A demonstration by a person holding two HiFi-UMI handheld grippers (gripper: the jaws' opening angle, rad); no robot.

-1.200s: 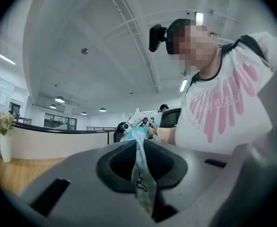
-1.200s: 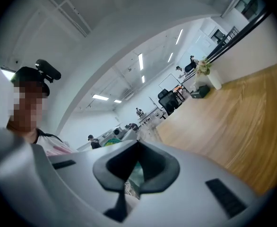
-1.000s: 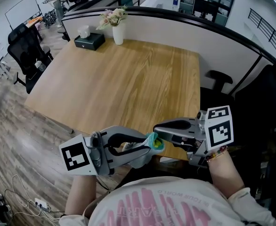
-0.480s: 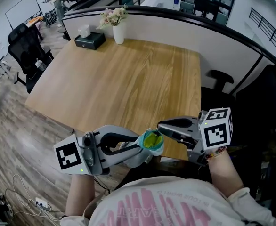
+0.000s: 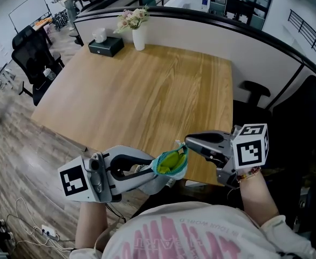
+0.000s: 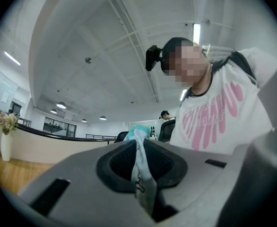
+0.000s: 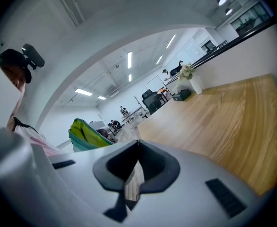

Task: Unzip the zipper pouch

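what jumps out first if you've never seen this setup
A teal pouch gapes open on a yellow-green lining, clamped in the left gripper by the near edge of the wooden table, with the shut right gripper at its top. At the far corner, a vase of flowers stands beside a dark tissue box.

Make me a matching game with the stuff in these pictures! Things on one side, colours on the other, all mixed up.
Things:
1. pouch
2. vase
3. tissue box
4. table

Colours:
A. white
B. wood brown
C. teal, yellow-green inside
D. black

Pairs: 1-C, 2-A, 3-D, 4-B
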